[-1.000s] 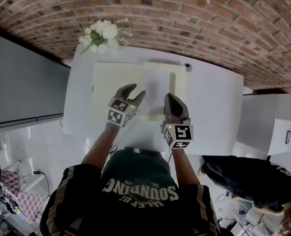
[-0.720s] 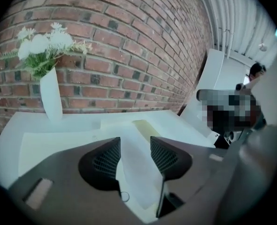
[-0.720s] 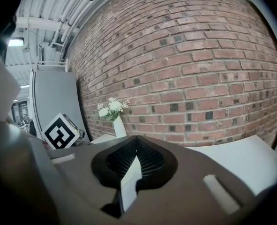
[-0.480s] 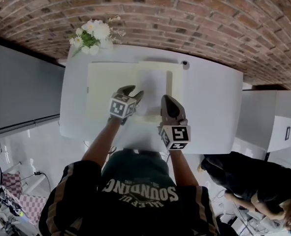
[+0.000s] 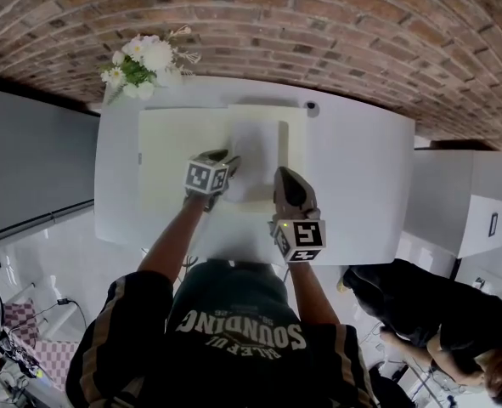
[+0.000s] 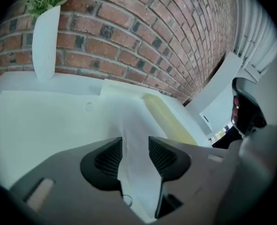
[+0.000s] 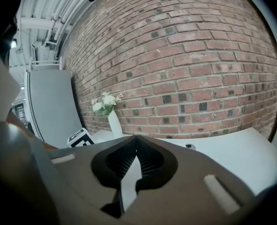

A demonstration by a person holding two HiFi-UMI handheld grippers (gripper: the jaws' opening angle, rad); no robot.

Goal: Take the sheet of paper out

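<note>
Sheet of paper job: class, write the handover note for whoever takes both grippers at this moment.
Left gripper: jaws apart and closing, sheet of paper between them, not yet pinched.
Right gripper: jaws together; whether they pin anything is unclear.
Sheet lies in the open cream folder on the white table.
Done: left gripper placed at the sheet. Left: grip it, pull it out.

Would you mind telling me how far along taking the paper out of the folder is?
Done: the pale yellow folder lies open on the white table. In hand: the left gripper is at the white sheet of paper, its jaws closing with the sheet between them but not yet pinched. The right gripper is shut. Left: grip the sheet and draw it clear of the folder.
</note>
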